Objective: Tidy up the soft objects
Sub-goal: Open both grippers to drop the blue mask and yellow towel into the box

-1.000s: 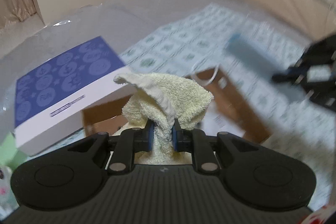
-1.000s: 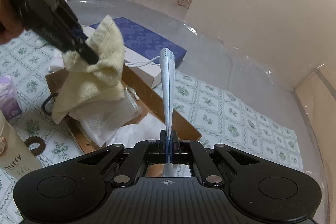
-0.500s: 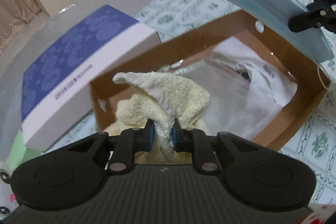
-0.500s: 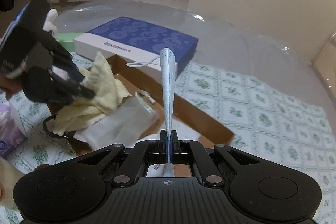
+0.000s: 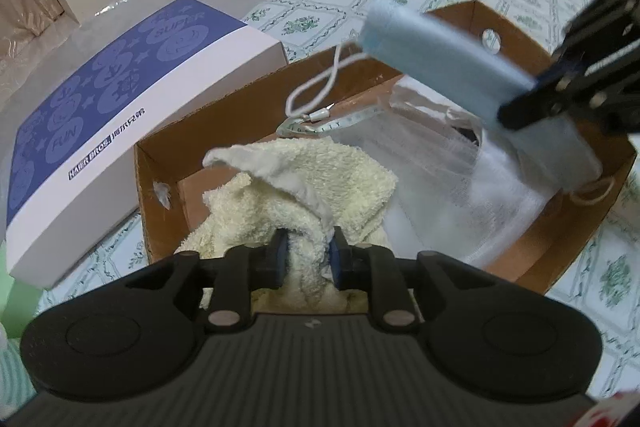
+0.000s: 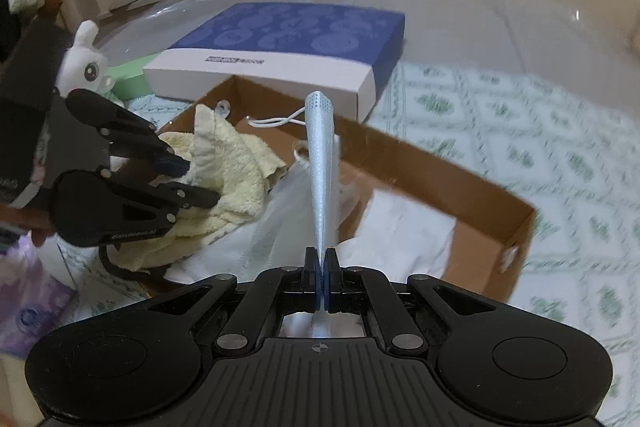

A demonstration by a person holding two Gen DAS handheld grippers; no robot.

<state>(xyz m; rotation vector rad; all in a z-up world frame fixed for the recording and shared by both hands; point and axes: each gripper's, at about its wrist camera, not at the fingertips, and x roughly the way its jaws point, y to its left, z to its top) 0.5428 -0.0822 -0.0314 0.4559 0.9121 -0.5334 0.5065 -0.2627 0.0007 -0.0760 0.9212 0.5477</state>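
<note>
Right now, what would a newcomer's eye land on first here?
The cream towel bunched between the left gripper's opening jaws, low in the cardboard box. Then the blue face mask pinched in the right gripper above that box, and the blue-topped box behind.

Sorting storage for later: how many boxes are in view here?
2. An open cardboard box in the middle, holding cloths, and a closed blue-and-white box touching its far-left side. A purple pack at the right wrist view's left edge may be another; too blurred to tell.
</note>
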